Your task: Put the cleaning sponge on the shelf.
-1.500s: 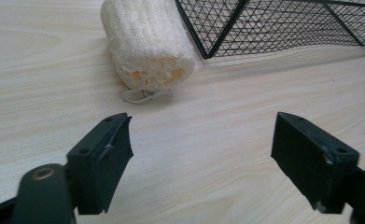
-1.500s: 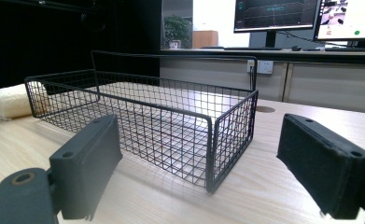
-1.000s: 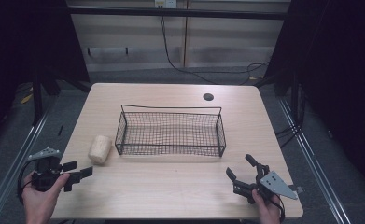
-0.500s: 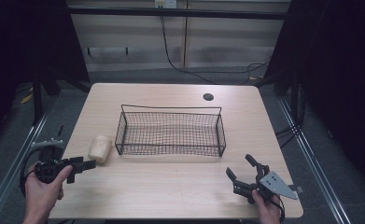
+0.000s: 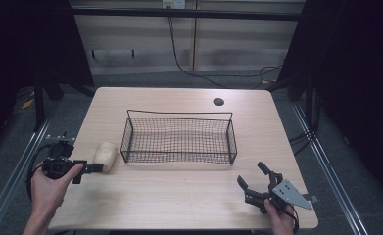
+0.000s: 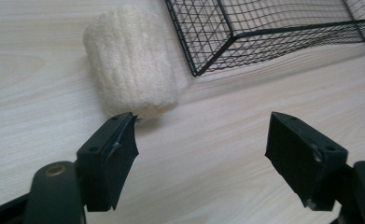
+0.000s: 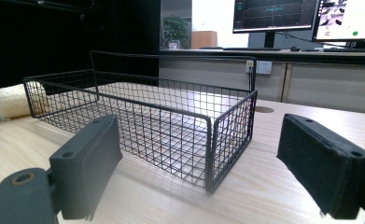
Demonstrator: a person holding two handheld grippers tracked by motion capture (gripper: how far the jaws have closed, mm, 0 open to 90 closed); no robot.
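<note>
Left gripper [image 6: 201, 154] held low at lower left of high view, jaws wide apart, one tip touching the sponge [image 6: 131, 58] beside the basket [image 5: 179, 138], likely lined up for grasping. Right gripper [image 5: 257, 182] parked lower right, jaws spread, empty.

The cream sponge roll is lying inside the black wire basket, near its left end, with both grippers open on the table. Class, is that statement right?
Not quite. The cream sponge roll lies on the table outside the wire basket, just beyond its left end, as the high view shows. The rest holds: the left gripper and right gripper are both open.
</note>
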